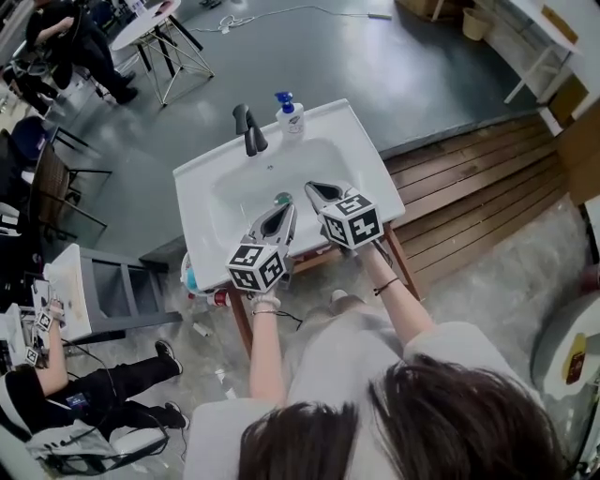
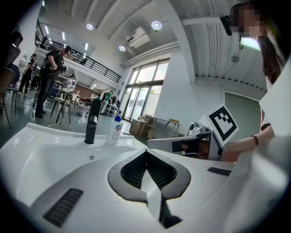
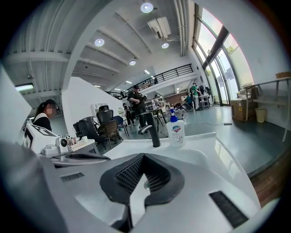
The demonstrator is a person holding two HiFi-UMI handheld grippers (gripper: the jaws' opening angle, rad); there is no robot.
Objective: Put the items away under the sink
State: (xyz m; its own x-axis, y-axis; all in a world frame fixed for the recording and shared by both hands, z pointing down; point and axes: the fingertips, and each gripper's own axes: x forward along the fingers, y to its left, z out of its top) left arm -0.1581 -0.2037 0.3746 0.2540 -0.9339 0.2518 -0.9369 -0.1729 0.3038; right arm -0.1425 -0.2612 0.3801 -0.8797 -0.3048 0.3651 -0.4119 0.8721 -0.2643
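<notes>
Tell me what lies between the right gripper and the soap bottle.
Only bare sink basin lies between the right gripper and the soap bottle, clearest in the right gripper view; the faucet stands left of that line.

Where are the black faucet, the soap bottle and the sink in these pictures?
black faucet (image 1: 250, 136), head view, middle of its upright body.
soap bottle (image 1: 292, 120), head view, white body below the blue pump.
sink (image 1: 361, 155), head view, bare right rim.

Grey floor (image 1: 375, 56), wooden slat platform (image 1: 469, 187); tall windows (image 2: 143, 93), round ceiling lights (image 3: 146, 7), mezzanine railing (image 3: 170, 73).
</notes>
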